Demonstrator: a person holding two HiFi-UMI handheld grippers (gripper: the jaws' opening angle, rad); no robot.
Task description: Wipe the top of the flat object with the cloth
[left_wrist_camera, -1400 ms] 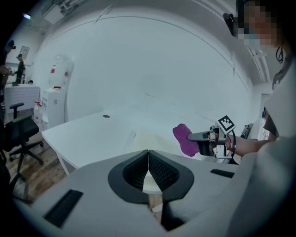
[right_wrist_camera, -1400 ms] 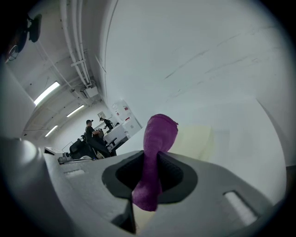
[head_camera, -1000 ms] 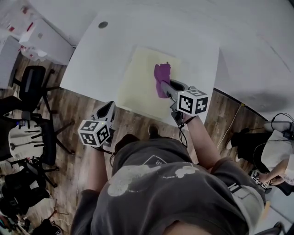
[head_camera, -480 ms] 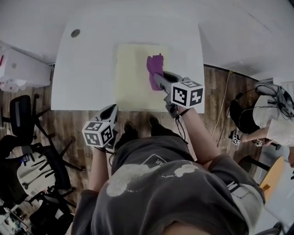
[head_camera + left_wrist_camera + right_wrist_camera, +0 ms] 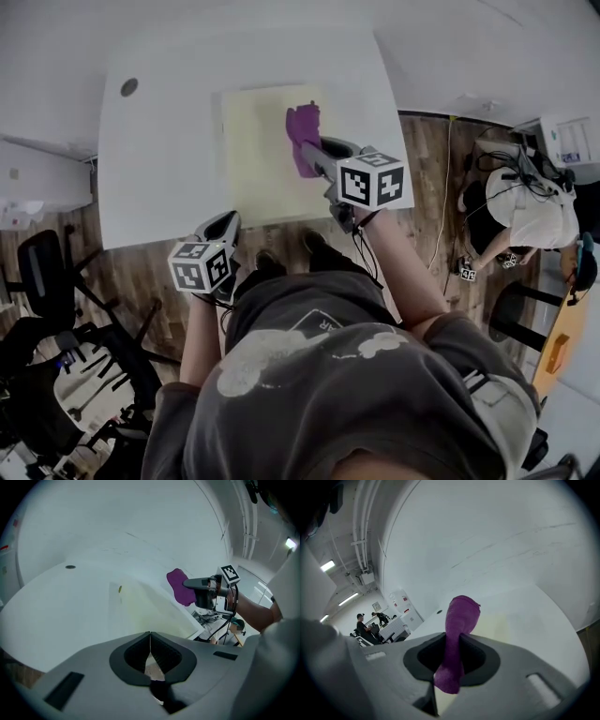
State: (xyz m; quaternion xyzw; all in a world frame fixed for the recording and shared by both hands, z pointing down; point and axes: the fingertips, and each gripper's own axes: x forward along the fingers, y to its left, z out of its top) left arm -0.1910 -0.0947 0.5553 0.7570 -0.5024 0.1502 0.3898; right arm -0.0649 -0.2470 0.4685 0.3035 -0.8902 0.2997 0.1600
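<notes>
Head view: purple cloth pinched in right gripper, at the far right corner of the pale yellow sheet by the tabletop's near edge; left gripper just off that edge.
Left gripper view: jaws pressed together, empty.
Right gripper view: jaws clamped on the purple cloth.

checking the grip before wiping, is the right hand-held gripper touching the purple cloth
Touching. The right gripper view shows the right hand-held gripper with its jaws closed on the purple cloth.
</notes>
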